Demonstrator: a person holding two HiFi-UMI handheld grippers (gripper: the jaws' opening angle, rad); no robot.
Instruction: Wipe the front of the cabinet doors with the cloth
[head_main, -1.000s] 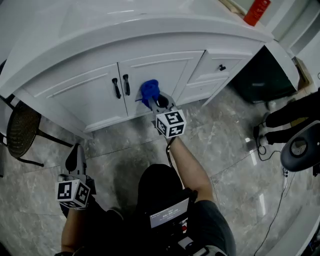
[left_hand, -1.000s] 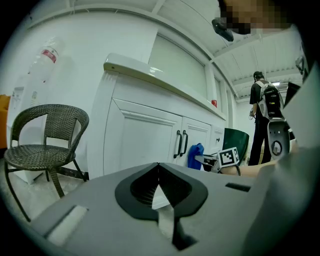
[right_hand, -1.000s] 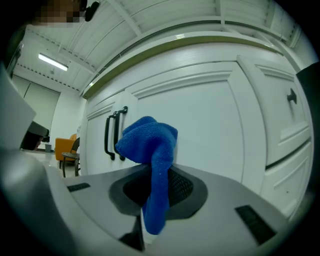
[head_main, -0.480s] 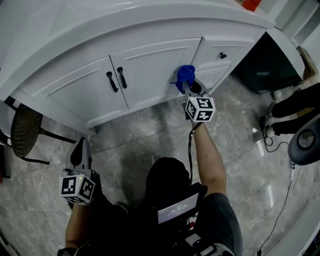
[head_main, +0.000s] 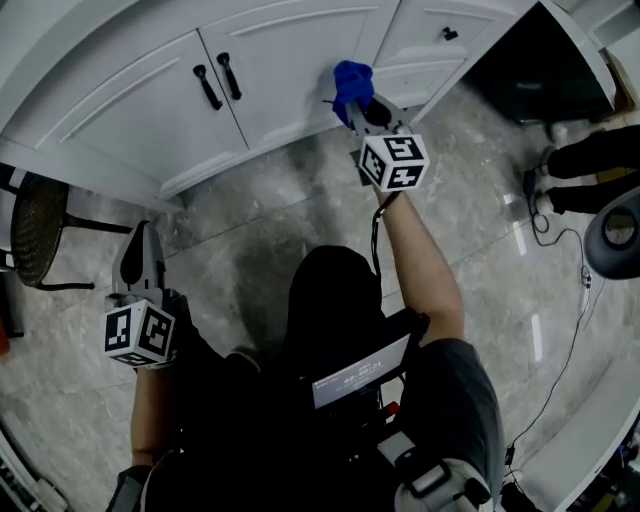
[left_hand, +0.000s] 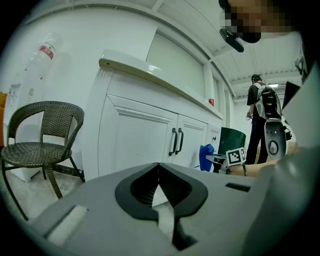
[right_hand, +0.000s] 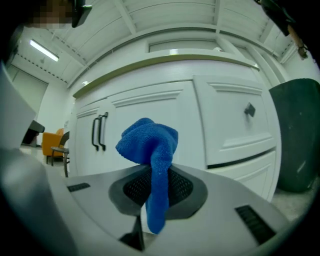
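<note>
My right gripper (head_main: 362, 105) is shut on a bunched blue cloth (head_main: 351, 80), which sits against the right white cabinet door (head_main: 290, 60) near its right edge. In the right gripper view the cloth (right_hand: 151, 150) stands up out of the closed jaws and hangs down in front of them, with the door (right_hand: 150, 130) right behind it. Two black door handles (head_main: 218, 80) sit where the doors meet, left of the cloth. My left gripper (head_main: 138, 262) hangs low over the floor, shut and empty, well away from the cabinet. The cloth (left_hand: 206, 155) also shows far off in the left gripper view.
Drawers with a black knob (head_main: 449, 34) are right of the doors. A wicker chair (head_main: 40, 235) stands at the left. A dark bin (head_main: 520, 70) is at the right, with a cable (head_main: 560, 330) on the marble floor. A person (left_hand: 261, 112) stands further off.
My right gripper has carried the cloth from the door's middle, near the handles, to its right edge. The head view has tilted down, so the countertop is out of sight.
</note>
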